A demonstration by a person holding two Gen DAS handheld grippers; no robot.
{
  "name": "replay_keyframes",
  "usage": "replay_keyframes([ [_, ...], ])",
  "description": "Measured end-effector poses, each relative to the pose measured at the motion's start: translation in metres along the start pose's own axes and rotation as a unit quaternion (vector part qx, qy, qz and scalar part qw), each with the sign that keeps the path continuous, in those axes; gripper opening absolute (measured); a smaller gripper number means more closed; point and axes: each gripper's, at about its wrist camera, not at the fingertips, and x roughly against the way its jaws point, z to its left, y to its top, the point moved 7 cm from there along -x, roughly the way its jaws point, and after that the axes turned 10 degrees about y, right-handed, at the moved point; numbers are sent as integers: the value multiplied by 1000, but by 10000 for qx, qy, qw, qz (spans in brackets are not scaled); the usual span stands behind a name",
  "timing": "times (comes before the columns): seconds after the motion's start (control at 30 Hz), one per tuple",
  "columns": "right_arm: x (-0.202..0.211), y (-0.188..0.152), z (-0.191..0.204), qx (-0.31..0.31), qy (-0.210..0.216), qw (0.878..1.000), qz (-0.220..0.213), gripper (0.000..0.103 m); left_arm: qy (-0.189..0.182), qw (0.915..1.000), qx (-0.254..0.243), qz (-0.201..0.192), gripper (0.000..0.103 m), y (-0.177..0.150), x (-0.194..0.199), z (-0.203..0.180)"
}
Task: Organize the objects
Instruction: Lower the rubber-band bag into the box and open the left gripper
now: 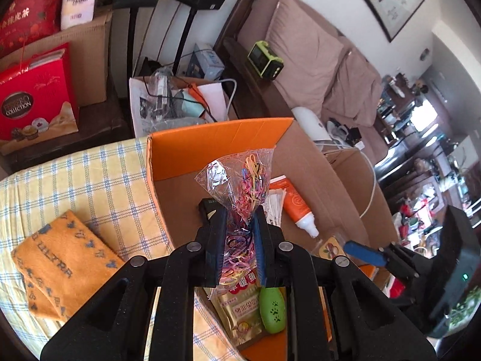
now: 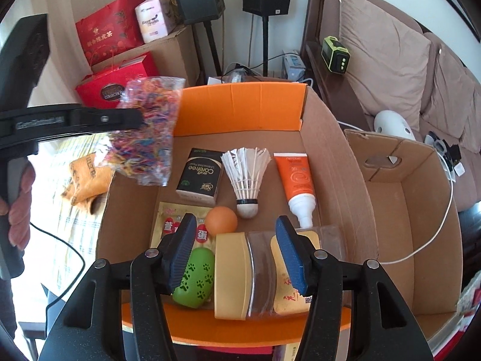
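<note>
We start with the cardboard box [image 2: 330, 156], its orange flaps folded out, which sits on the yellow checked cloth [image 1: 90, 174] covering what carries it; a second, empty box [image 2: 415, 210] stands touching its right wall. Inside the first box things lie in rows: along the far wall a black tissue pack [image 2: 200, 177], a shuttlecock [image 2: 246, 177] and an orange tube [image 2: 296, 180] towards the right wall; nearer us a gold sachet [image 2: 168, 222], an orange ball [image 2: 221, 221], a green paw-print case [image 2: 195, 276] and a clear container with a yellow lid [image 2: 249, 270] against the near wall. An orange towel [image 1: 60, 258] lies on the cloth outside the box's left wall.

We judge the step in hand to be bringing the bag of coloured rubber bands [image 1: 243, 198] into the box. The bag hangs in the air over the box's left wall and far left corner, not yet resting on anything. The next move, as we read it, calls for lowering it into the bare patch by the left wall, clear of the tissue pack, and only then letting go; the bag is limp and light, so it may cling to a pad or tip.

The left tool [image 1: 239, 240] is clamped on the lower part of the bag, its jaws nearly together with crinkled plastic squeezed between them. The right tool [image 2: 234, 252] hovers over the clear container with its jaws about half apart and empty; the pads stand to either side above it and do not press on it.
</note>
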Motion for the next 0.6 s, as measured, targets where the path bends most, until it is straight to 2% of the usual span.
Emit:
replay_keyframes([
  [0.27, -2, -5, 0, -43, 95, 9999, -15, 56, 338, 9985, 377, 205, 18, 3, -37, 5],
  [0.3, -2, -5, 1, -34, 95, 9999, -15, 56, 399, 9981, 403, 225, 21, 3, -40, 7],
  [0.37, -2, -6, 1, -21, 105, 9999, -20, 56, 357, 9979, 413, 361, 46, 1, -45, 6],
  [0.4, -1, -6, 2, -14, 102, 9999, -24, 56, 366, 9977, 432, 375, 50, 0, -45, 8],
  [0.6, 2, -4, 3, -28, 121, 9999, -91, 57, 401, 9984, 350, 164, 57, 1, -26, 8],
])
